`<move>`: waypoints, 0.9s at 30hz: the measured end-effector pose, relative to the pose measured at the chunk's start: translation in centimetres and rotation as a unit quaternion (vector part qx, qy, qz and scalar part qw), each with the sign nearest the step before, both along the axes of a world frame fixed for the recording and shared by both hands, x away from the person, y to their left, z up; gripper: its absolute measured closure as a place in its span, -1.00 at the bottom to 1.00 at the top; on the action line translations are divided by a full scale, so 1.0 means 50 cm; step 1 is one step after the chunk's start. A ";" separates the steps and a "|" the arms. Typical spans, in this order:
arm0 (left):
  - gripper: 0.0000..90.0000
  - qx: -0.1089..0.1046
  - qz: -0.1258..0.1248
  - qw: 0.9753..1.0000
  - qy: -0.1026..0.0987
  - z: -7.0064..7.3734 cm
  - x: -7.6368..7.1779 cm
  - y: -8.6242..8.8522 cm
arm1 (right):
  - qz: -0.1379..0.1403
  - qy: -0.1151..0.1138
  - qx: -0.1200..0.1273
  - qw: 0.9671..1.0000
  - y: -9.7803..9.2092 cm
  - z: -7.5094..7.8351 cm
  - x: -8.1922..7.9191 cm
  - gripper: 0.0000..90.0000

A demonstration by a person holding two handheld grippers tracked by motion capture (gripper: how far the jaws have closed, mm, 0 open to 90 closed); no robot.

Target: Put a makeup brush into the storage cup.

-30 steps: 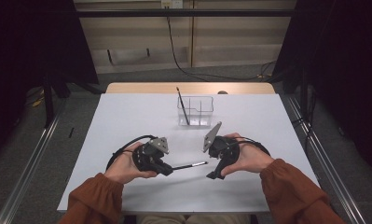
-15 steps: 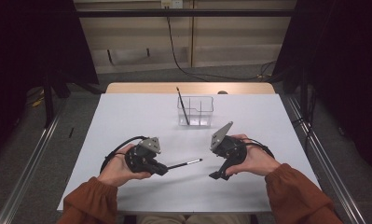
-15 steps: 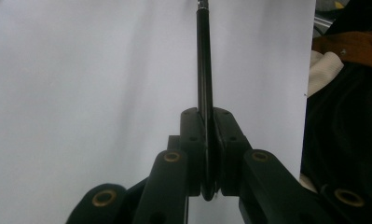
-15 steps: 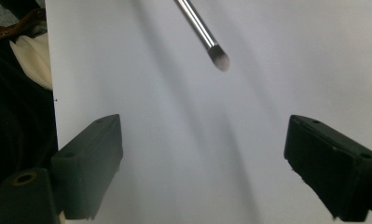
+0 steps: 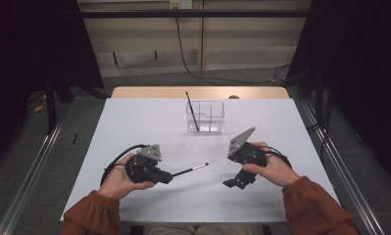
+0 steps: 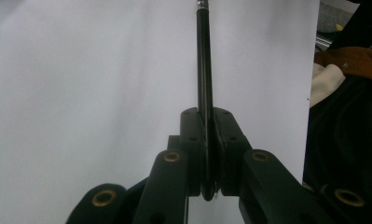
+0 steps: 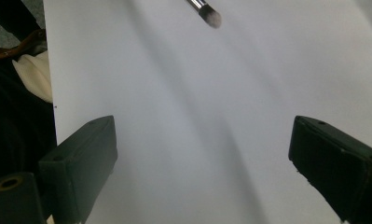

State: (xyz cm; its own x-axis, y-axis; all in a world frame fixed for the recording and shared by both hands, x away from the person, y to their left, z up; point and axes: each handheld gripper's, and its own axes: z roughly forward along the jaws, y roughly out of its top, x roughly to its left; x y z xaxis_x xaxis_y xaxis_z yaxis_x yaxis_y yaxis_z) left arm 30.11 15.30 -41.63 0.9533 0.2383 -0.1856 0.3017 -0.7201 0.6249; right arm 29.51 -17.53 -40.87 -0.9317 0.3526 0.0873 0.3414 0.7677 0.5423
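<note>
Two grippers hover over a smooth white tabletop [image 5: 134, 122] edged by grey floor. Nearer than the clear plastic organizer [image 5: 206, 116], the left gripper [image 5: 167, 176] clenches a slim black brush [image 5: 189, 170]; the right gripper [image 5: 233, 182] fingers are released.

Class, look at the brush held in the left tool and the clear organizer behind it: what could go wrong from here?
1. The left tool grips the brush near its handle end, so the long free end could swing or slip.
2. The clear organizer looks light; a knock from the brush might tip it and the brush standing inside.
</note>
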 end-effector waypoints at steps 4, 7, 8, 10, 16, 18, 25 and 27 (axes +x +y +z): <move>0.87 -0.010 0.009 1.000 0.003 -0.004 -0.002 0.007 | -0.006 -0.006 0.003 1.000 -0.009 -0.006 -0.005 -0.82; 0.86 -0.020 0.015 1.000 0.004 -0.006 -0.005 0.012 | -0.011 -0.006 0.016 1.000 -0.016 -0.007 -0.011 -0.82; 0.86 -0.032 0.021 0.999 0.009 -0.009 -0.007 0.012 | -0.012 -0.009 0.021 1.000 -0.018 -0.006 -0.013 -0.82; 0.87 -0.035 0.022 0.999 0.004 -0.010 -0.009 0.016 | -0.015 -0.010 0.031 0.999 -0.022 -0.007 -0.017 -0.82; 0.87 -0.052 0.029 0.998 -0.002 -0.016 -0.012 0.021 | -0.023 -0.018 0.049 0.998 -0.029 -0.016 -0.024 -0.82; 0.87 -0.059 0.032 0.998 -0.003 -0.017 -0.015 0.022 | -0.025 -0.019 0.064 0.997 -0.030 -0.017 -0.025 -0.82; 0.87 -0.081 0.041 0.996 -0.006 -0.019 -0.021 0.025 | -0.039 -0.028 0.103 0.994 -0.033 -0.029 -0.032 -0.82; 0.87 -0.085 0.040 0.996 -0.008 -0.020 -0.024 0.024 | -0.042 -0.036 0.110 0.992 -0.033 -0.033 -0.034 -0.82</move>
State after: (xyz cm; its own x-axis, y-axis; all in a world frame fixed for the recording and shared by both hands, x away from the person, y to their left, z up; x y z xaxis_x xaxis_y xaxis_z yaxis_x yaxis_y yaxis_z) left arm 28.91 16.51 -42.63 0.9357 0.2805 -0.2138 0.3425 -0.5777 0.7410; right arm 27.82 -19.17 -42.50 -0.9062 0.4094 0.1059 0.3542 0.5981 0.7189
